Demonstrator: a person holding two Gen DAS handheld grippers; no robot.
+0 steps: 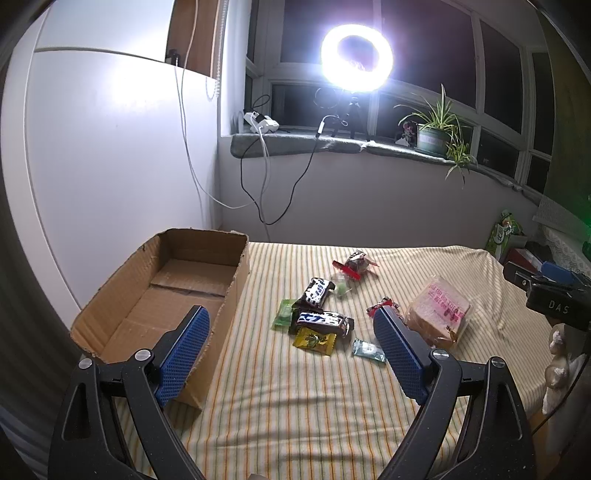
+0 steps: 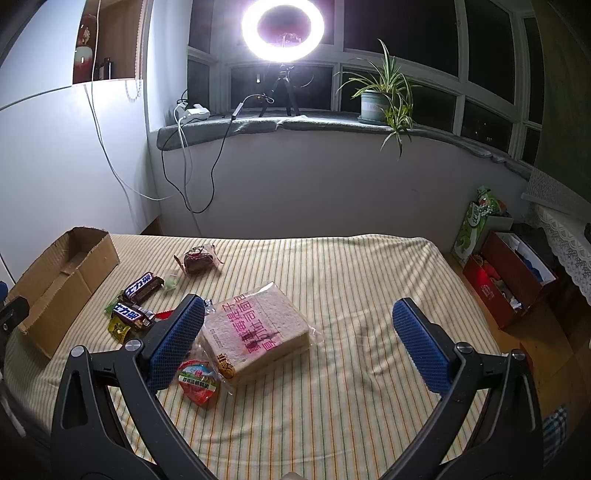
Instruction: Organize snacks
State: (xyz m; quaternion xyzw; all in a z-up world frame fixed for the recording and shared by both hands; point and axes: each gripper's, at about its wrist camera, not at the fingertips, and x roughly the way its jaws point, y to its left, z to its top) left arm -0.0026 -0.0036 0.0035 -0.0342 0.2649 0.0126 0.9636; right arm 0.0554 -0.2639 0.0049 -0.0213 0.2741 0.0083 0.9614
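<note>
An open cardboard box (image 1: 177,291) stands at the left of the striped bed, empty inside; it also shows in the right wrist view (image 2: 62,280). Snacks lie scattered beside it: two Snickers bars (image 1: 321,321) (image 2: 142,286), a yellow candy (image 1: 314,340), a green packet (image 1: 282,313), a bagged sandwich bread (image 1: 439,310) (image 2: 258,328) and a red-lidded cup (image 2: 197,382). My left gripper (image 1: 291,350) is open and empty above the snack pile. My right gripper (image 2: 299,343) is open and empty, its left finger next to the bread.
A dark wrapped cake (image 2: 199,260) lies farther back on the bed (image 2: 351,406). A ring light (image 2: 282,29) and a potted plant (image 2: 380,103) stand on the windowsill. Boxes and bags (image 2: 506,273) sit on the floor at the right. Cables hang down the wall.
</note>
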